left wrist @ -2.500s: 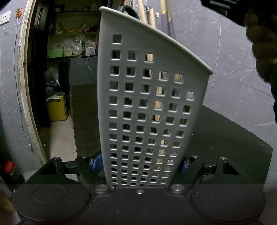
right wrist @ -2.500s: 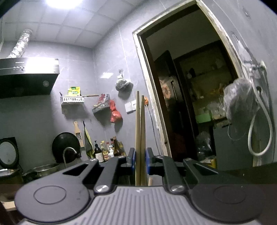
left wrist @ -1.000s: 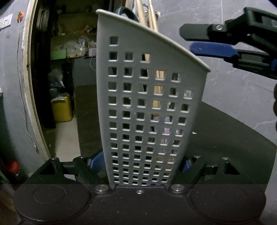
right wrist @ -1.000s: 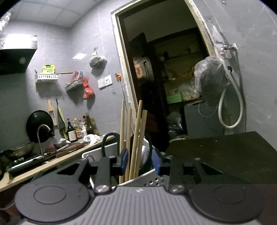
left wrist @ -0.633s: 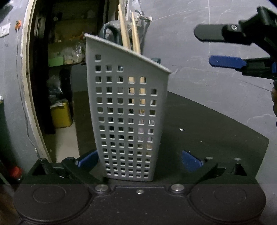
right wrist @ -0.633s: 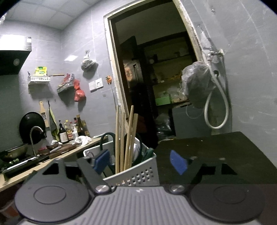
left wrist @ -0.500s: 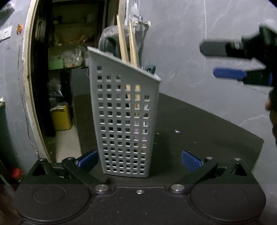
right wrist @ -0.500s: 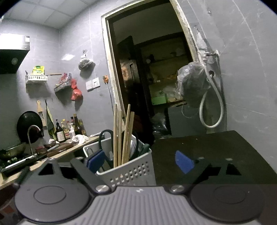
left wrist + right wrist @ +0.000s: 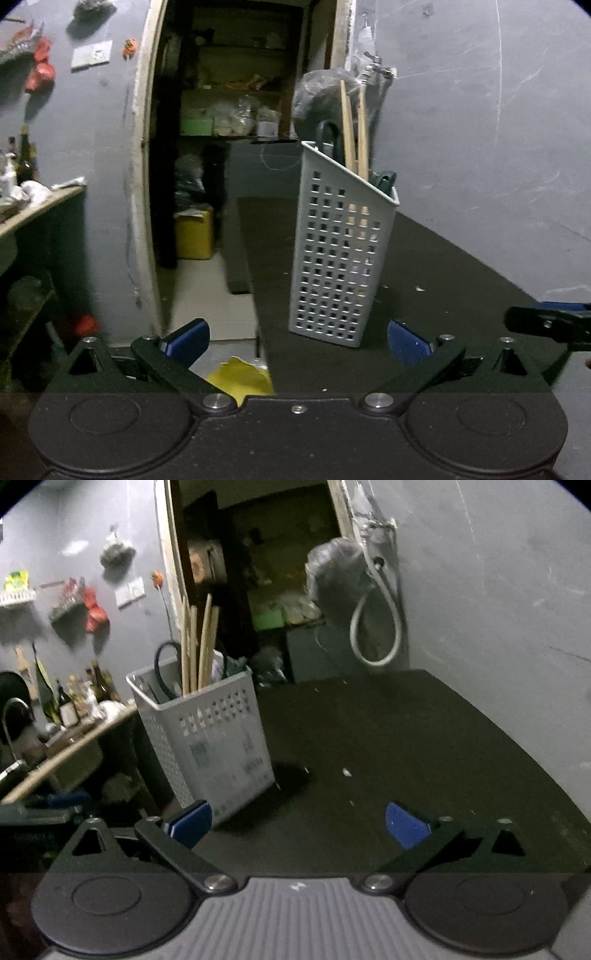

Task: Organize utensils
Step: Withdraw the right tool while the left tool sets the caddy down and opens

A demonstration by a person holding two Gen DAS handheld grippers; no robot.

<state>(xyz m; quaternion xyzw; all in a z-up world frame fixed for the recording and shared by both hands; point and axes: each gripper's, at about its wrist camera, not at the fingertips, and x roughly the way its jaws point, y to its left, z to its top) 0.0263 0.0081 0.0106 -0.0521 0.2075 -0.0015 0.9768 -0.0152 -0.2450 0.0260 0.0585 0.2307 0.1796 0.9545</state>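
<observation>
A grey perforated utensil holder (image 9: 341, 254) stands upright on the black table (image 9: 443, 295), near its left edge. Wooden chopsticks (image 9: 356, 129) and a dark green looped handle (image 9: 327, 136) stick out of its top. In the right wrist view the holder (image 9: 207, 738) stands at the left with the chopsticks (image 9: 197, 646) in it. My left gripper (image 9: 297, 338) is open and empty, a little short of the holder. My right gripper (image 9: 297, 821) is open and empty, to the right of the holder, and shows at the right edge of the left wrist view (image 9: 546, 321).
The table's left edge drops to the floor by an open doorway (image 9: 236, 147) with a yellow container (image 9: 194, 234) inside. A counter with bottles (image 9: 74, 701) stands at the left. A hose and plastic bag (image 9: 354, 590) hang on the wall behind the table.
The right gripper let go of the chopsticks in the holder and opened. The left gripper let go of the holder. Both have pulled back from it.
</observation>
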